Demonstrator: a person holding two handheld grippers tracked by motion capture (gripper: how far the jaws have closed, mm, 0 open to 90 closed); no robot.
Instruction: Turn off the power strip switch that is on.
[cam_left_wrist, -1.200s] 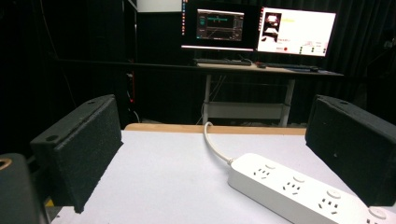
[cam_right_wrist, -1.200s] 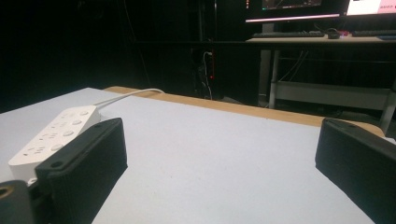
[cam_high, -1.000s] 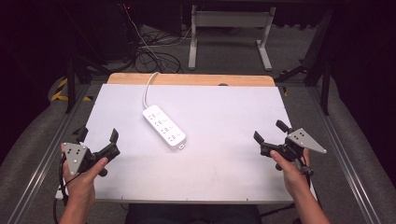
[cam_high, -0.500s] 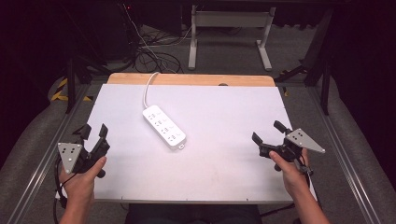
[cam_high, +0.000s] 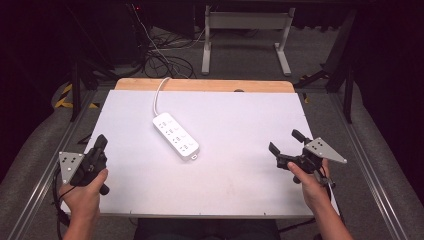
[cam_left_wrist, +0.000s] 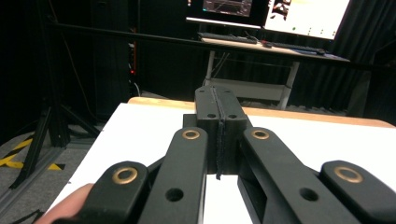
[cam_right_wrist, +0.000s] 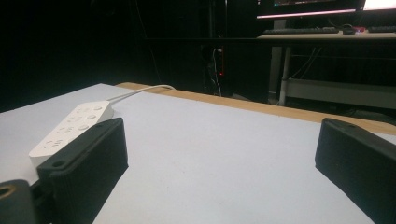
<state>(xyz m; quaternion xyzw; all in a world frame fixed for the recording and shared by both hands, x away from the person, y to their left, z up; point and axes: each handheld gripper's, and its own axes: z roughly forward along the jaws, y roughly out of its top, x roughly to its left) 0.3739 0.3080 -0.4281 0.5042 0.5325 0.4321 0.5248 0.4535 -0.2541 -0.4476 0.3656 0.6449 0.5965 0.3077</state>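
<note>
Grippers idle at near desk corners, likely staging: left gripper clamped closed on nothing, right gripper spread wide and empty, white power strip lying ahead between them, nearer left, untouched.

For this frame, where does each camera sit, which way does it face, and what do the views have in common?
High view: above the person's side, looking forward and down on the white table; both forearms, left gripper, right gripper.
Left gripper view: rides the left gripper, jaws shut, facing monitors.
Right gripper view: rides the right gripper, jaws open.
Shared: power strip, high and right views.
</note>
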